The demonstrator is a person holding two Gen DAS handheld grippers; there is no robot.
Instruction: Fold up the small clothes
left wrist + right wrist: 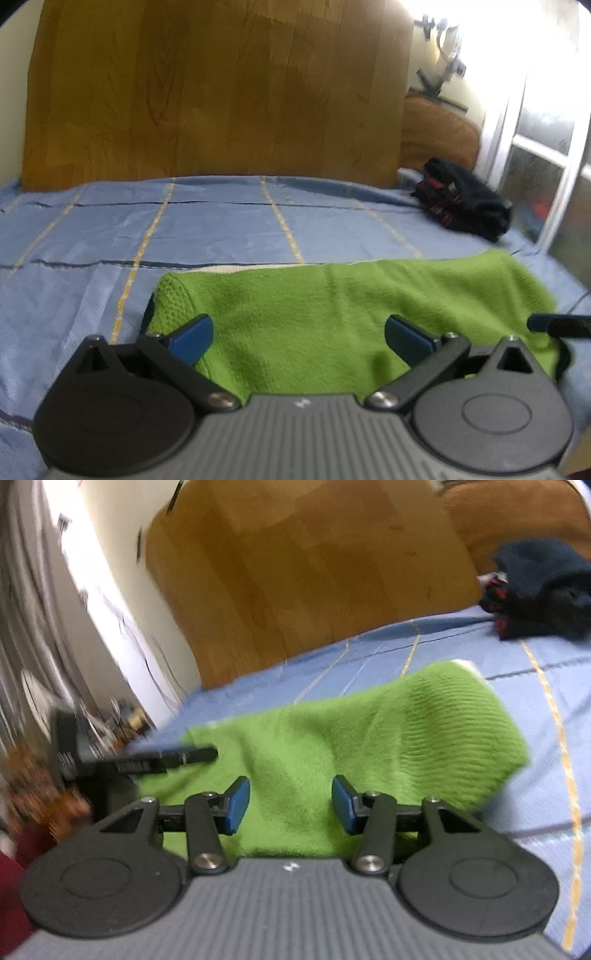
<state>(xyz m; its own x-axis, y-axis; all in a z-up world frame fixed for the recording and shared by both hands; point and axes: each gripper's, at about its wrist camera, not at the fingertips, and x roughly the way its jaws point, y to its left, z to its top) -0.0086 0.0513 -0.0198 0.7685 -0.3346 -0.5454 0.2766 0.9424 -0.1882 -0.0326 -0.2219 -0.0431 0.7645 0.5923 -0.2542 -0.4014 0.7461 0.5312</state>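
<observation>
A green knitted garment [332, 314] lies folded on the blue bedspread [184, 229], near its front edge. My left gripper [298, 338] is open just above the garment's near part, blue pads spread wide and empty. In the right wrist view the same green garment [369, 746] lies ahead. My right gripper [291, 805] is open over its near edge, holding nothing. The tip of the right gripper [557, 324] shows at the right of the left wrist view. The left gripper's fingers [166, 758] show at the left of the right wrist view.
A pile of dark clothes with red marks [461, 203] lies at the far right of the bed, also in the right wrist view [543, 590]. A wooden headboard [221, 92] stands behind. A window frame [546, 155] is to the right. A blurred wall [74, 627] is at left.
</observation>
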